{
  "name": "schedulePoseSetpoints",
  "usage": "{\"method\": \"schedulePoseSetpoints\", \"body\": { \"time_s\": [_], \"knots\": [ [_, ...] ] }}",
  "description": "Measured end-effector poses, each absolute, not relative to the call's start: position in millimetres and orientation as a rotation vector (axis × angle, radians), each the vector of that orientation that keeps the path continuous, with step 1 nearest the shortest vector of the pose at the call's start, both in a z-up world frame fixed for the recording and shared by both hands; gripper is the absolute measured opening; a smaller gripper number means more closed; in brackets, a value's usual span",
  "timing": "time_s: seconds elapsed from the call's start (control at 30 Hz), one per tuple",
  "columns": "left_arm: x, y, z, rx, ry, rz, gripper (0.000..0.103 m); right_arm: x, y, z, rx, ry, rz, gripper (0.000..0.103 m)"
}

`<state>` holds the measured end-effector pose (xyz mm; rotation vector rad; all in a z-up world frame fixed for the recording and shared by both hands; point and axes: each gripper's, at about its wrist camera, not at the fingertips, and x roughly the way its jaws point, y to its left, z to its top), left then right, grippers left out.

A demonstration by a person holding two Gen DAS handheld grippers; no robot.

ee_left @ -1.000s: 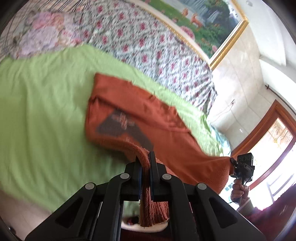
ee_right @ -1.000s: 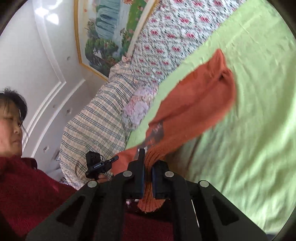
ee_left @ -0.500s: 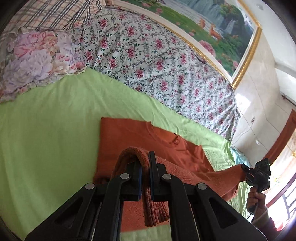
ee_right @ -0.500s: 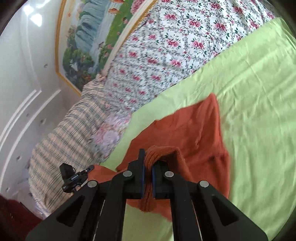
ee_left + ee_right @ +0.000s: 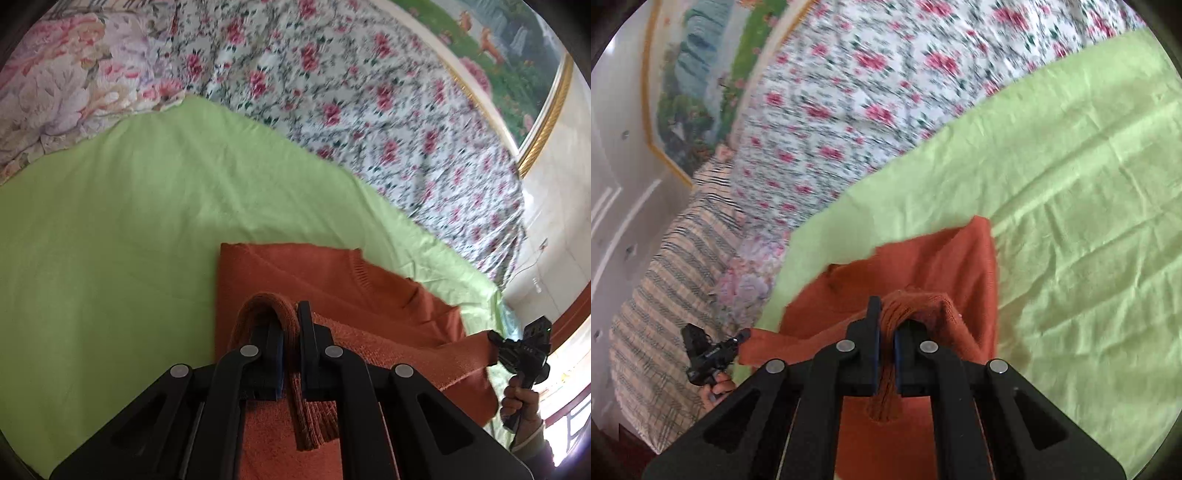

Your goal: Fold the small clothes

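Observation:
A rust-orange knit sweater [image 5: 332,280] lies on a lime-green sheet [image 5: 110,258], its collar end flat on the far side. My left gripper [image 5: 291,332] is shut on the ribbed hem at one corner. My right gripper [image 5: 885,325] is shut on the ribbed hem at the other corner. The sweater also shows in the right wrist view [image 5: 934,262]. Both hold the hem stretched between them, over the lower part of the sweater. Each gripper shows in the other's view: the right one [image 5: 524,350], the left one [image 5: 709,354].
A floral quilt [image 5: 369,92] lies behind the green sheet, with a pink flowered pillow [image 5: 66,74] and a plaid blanket [image 5: 665,295] to the left. A framed landscape painting [image 5: 698,81] hangs on the wall. A window stands at the far right.
Both grippers have carried the hem forward over the sweater toward the collar and lowered it. The sweater, hanging stretched a second ago, now lies flatter on the sheet.

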<state>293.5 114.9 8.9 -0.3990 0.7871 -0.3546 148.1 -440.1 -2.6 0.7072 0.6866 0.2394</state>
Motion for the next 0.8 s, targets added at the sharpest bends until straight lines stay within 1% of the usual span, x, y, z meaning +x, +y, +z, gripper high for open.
{"method": "schedulePoseSetpoints", "body": {
  "time_s": [0.13,0.17,0.2,0.23,0.27,0.3,0.33,0.37,0.4,0.47,0.5,0.53,0.57,0.6,0.73,0.8],
  "knots": [
    [311.1,105.9,-13.6,-0.366,0.871,-0.313,0.008,165.2,-442.0,-21.4,0.668,0.753,0.149,0.008],
    [310.5,106.7,-18.6,-0.376,0.89,-0.306,0.008,167.1,-442.3,-26.1,0.666,0.774,0.128,0.012],
    [306.5,108.4,-20.6,-0.389,0.891,-0.31,0.01,167.8,-443.4,-31.2,0.671,0.798,0.107,0.02],
    [299.6,109.4,-21.7,-0.406,0.888,-0.317,0.012,166.1,-444.7,-34.7,0.679,0.819,0.079,0.023],
    [289.2,108.7,-22.3,-0.418,0.889,-0.333,0.019,160.5,-446.2,-34.4,0.686,0.817,0.055,0.03],
    [279.4,106.7,-21.8,-0.421,0.889,-0.35,0.023,154.5,-446.5,-31.0,0.684,0.799,0.043,0.038],
    [267.7,102.9,-20.3,-0.42,0.885,-0.374,0.025,144.4,-445.0,-24.2,0.664,0.771,0.027,0.043],
    [253.8,96.2,-18.9,-0.412,0.88,-0.407,0.03,132.7,-440.3,-15.4,0.623,0.742,0.01,0.049],
    [238.0,84.0,-18.9,-0.39,0.884,-0.447,0.036,124.5,-435.2,-9.5,0.595,0.724,0.009,0.049],
    [219.4,61.1,-21.5,-0.356,0.906,-0.518,0.041,109.4,-412.8,1.7,0.536,0.701,0.073,0.049],
    [213.9,47.1,-24.7,-0.336,0.925,-0.557,0.041,106.4,-399.5,3.4,0.51,0.711,0.125,0.049],
    [212.1,38.6,-25.4,-0.319,0.937,-0.577,0.041,106.5,-383.0,2.0,0.474,0.743,0.195,0.049],
    [211.7,23.5,-28.4,-0.277,0.955,-0.593,0.044,109.6,-365.5,-2.7,0.438,0.789,0.262,0.049],
    [212.6,15.3,-30.3,-0.241,0.963,-0.59,0.049,113.1,-352.6,-7.4,0.408,0.823,0.302,0.049],
    [236.5,-9.5,-30.2,-0.098,0.986,-0.549,0.05,136.0,-308.4,-29.9,0.193,0.966,0.334,0.049],
    [254.7,-12.2,-26.0,-0.077,0.985,-0.523,0.049,148.2,-300.7,-34.6,0.121,0.984,0.312,0.049]
  ]
}}
